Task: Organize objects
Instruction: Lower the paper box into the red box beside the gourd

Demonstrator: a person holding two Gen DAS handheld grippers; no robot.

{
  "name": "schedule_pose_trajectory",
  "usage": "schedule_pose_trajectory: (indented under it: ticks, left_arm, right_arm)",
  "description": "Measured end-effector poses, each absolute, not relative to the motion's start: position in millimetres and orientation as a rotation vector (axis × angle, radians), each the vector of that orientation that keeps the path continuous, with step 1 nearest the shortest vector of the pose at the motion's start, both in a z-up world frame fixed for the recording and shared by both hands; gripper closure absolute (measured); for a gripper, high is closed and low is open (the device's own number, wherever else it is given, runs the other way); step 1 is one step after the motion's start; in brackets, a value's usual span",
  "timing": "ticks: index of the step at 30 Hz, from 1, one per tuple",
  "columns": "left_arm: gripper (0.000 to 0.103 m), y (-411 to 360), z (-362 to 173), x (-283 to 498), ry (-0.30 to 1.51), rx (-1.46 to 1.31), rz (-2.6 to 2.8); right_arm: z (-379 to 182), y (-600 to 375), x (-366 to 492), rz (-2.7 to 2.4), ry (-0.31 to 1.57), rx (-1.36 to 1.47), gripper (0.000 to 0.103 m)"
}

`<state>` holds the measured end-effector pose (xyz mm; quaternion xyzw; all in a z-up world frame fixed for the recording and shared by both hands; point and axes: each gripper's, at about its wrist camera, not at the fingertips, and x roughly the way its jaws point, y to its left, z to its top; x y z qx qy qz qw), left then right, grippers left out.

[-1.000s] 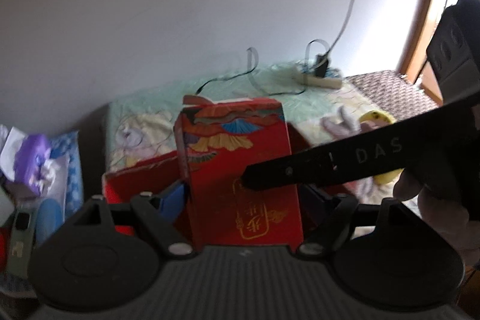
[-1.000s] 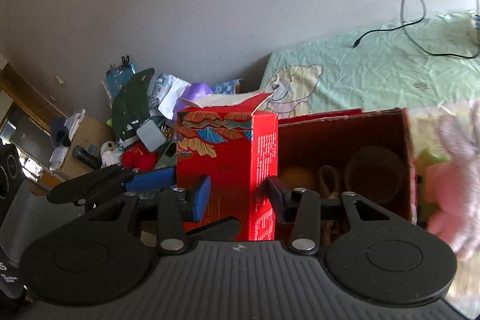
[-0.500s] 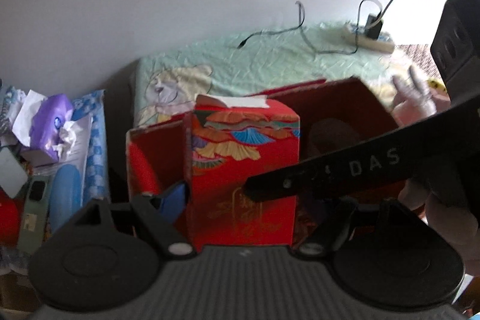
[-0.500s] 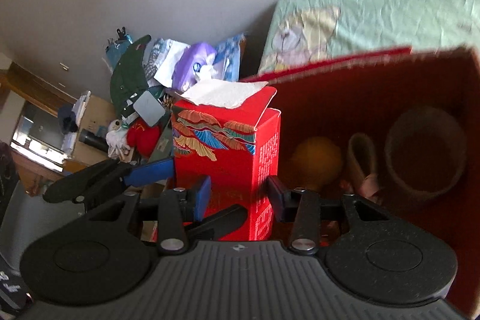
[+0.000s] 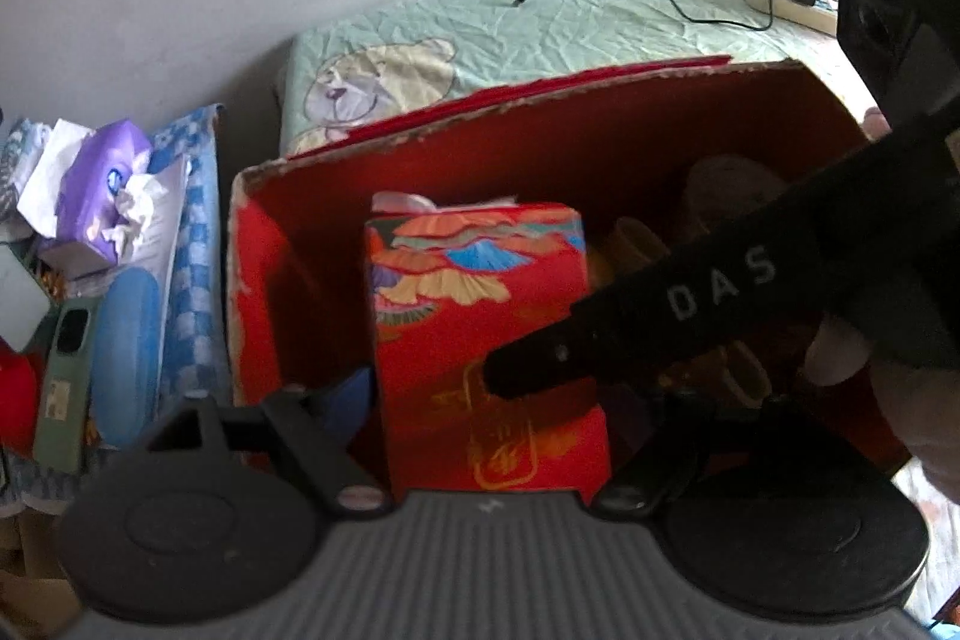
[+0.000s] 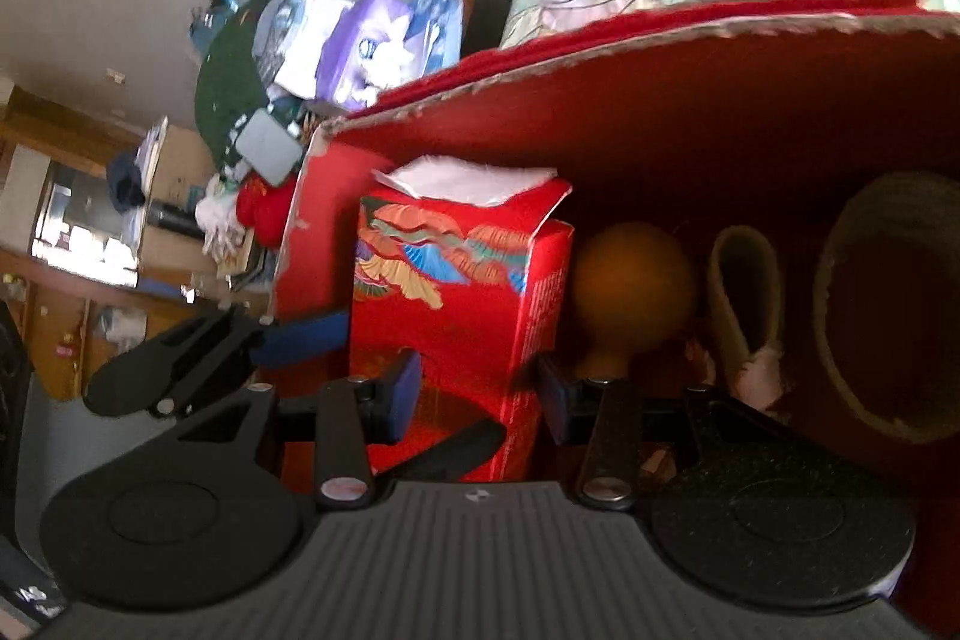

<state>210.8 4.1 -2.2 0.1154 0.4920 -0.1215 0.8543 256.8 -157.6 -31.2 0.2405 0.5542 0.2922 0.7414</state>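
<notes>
A red tissue box (image 5: 480, 316) with a fan pattern and a white tissue on top stands upright inside a large red cardboard box (image 5: 540, 124). My left gripper (image 5: 498, 400) is shut on the tissue box from both sides. My right gripper (image 6: 474, 388) is also shut on the tissue box (image 6: 450, 292). Its black finger (image 5: 660, 316) crosses the left wrist view. The tissue box sits at the left end of the cardboard box (image 6: 660, 58).
Inside the cardboard box are an orange ball (image 6: 630, 280), a cream loop (image 6: 744, 292) and a woven basket (image 6: 888, 304). A green bedsheet with a bear print (image 5: 540, 34) lies behind. Clutter with a purple tissue pack (image 5: 102, 178) lies left.
Both grippers have lowered the tissue box down into the cardboard box, and the views have tilted downward. The grips have not changed.
</notes>
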Motion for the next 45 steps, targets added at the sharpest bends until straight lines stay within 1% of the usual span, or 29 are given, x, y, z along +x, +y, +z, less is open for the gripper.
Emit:
schedule_pose_trajectory:
  ticks: [5,10,15,22,28,29,30,31,32,38,43,45]
  left_arm:
    - [0.022,5,-9,219,1.062,0.252,-0.234]
    - [0.022,-1,-13,221,1.067,0.285,-0.222]
    - [0.022,-1,-12,222,1.083,0.264,-0.236]
    - [0.021,-1,-11,230,1.138,0.254,-0.227]
    - [0.022,0,-13,221,1.118,0.316,-0.197]
    - [0.022,1,-12,220,1.114,0.314,-0.202]
    - [0.023,2,-12,220,1.113,0.310,-0.210]
    - [0.024,3,-12,222,1.112,0.305,-0.215]
    - [0.027,2,-13,223,1.117,0.300,-0.223]
    - [0.022,-7,-19,224,1.093,0.345,-0.222]
    - [0.022,-8,-22,224,1.074,0.380,-0.229]
    - [0.022,-6,-22,226,1.069,0.373,-0.231]
  right_arm:
    - [-33,-145,262,0.639,1.242,0.449,0.057]
    - [-39,-151,266,0.624,1.262,0.491,0.057]
    - [-36,-153,267,0.622,1.274,0.470,0.057]
    - [-38,-150,286,0.608,1.263,0.479,0.057]
    - [-46,-144,286,0.654,1.291,0.518,0.057]
    - [-48,-143,286,0.642,1.302,0.518,0.060]
    - [-51,-142,286,0.620,1.313,0.508,0.069]
    - [-54,-139,286,0.598,1.324,0.488,0.071]
    - [-57,-138,286,0.575,1.336,0.467,0.071]
    - [-59,-146,281,0.554,1.324,0.480,0.070]
    - [-51,-149,278,0.543,1.289,0.457,0.072]
    - [-47,-146,276,0.533,1.271,0.422,0.074]
